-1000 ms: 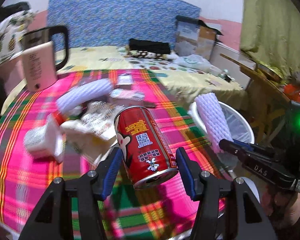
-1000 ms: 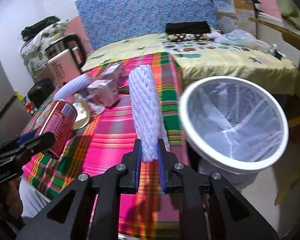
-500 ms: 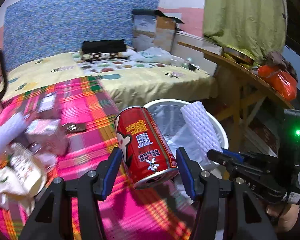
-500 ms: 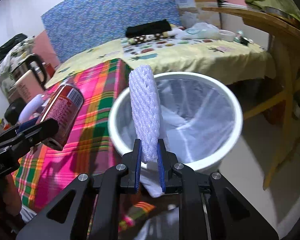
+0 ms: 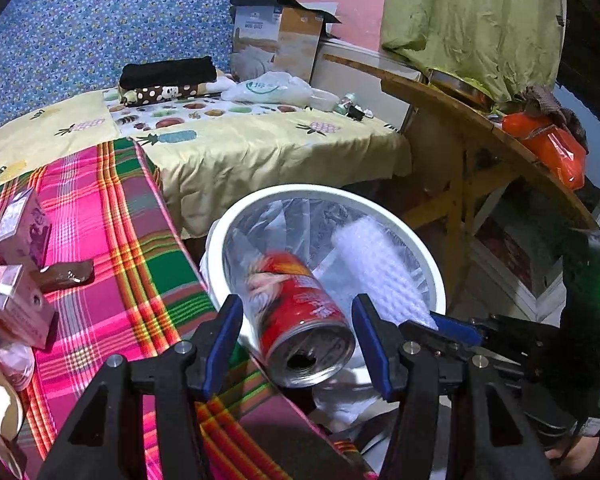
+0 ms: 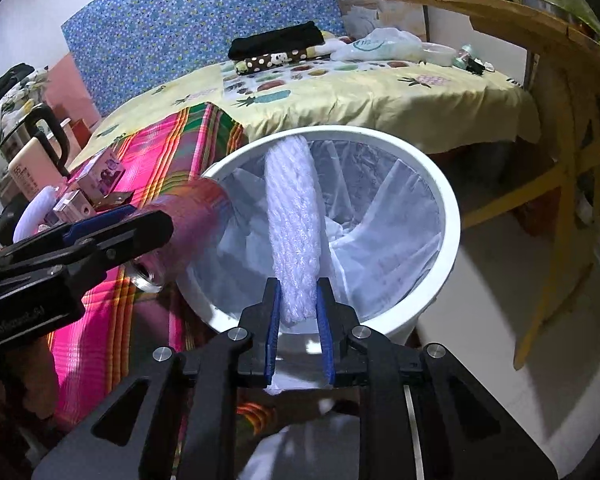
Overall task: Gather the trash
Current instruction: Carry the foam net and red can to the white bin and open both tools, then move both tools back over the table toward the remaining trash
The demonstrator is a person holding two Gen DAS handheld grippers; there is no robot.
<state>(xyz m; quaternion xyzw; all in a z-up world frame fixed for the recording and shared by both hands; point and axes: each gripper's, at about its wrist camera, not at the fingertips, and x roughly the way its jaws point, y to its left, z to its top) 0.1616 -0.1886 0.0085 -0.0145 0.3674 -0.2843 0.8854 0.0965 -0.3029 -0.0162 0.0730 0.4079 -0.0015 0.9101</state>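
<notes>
Left wrist view: left gripper (image 5: 298,338) jaws wide, red can (image 5: 304,320) blurred betw. them, clear of pads, over white bin (image 5: 440,280) centre frame. Looks light, stiff, slick; grip mid-body. Right gripper (image 6: 298,322) jaws opening round soft foam sleeve (image 6: 294,220); pinch anywhere.

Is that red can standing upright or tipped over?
Tipped. The red can leans over the white bin, its opened end facing the camera, loose between the left gripper's open jaws.

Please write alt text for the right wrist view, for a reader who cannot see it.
The right gripper, its jaws opening, has a white foam net sleeve between them over a lined white bin. At left, the left gripper and a blurred red can.
</notes>
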